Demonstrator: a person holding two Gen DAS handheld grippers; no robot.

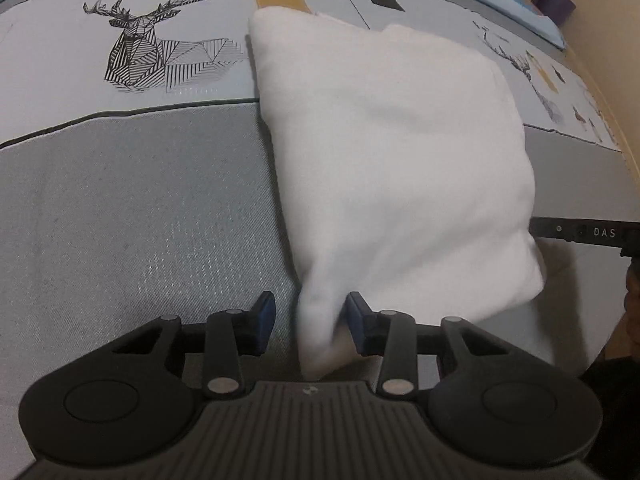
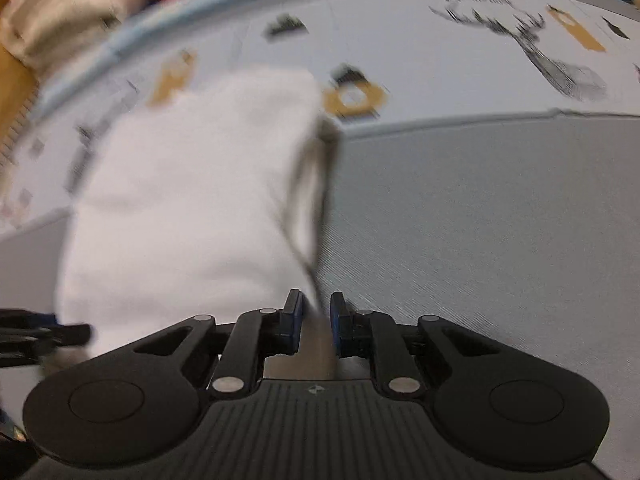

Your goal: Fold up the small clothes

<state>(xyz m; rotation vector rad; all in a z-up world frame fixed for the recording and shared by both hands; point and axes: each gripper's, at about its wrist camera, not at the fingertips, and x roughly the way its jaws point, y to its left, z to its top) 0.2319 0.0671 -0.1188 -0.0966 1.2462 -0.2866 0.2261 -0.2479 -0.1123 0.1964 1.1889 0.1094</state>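
A white folded garment (image 1: 392, 152) lies on the printed bed cover. In the left wrist view my left gripper (image 1: 310, 316) is open, and the garment's near left corner hangs between its blue pads (image 1: 266, 312) without being pinched. In the blurred right wrist view the same garment (image 2: 188, 200) fills the left half. My right gripper (image 2: 316, 314) is partly open at the garment's near right corner, where a thin edge of cloth runs into the gap. The other gripper's body shows at the far left (image 2: 40, 336) and, in the left view, at the right edge (image 1: 588, 234).
The bed cover has a grey band (image 1: 140, 220) in front and a pale panel with a deer print (image 1: 136, 52) behind. A blue edge (image 1: 520, 4) and a wooden surface lie beyond. Beige and red cloth (image 2: 72, 4) sits at the far left.
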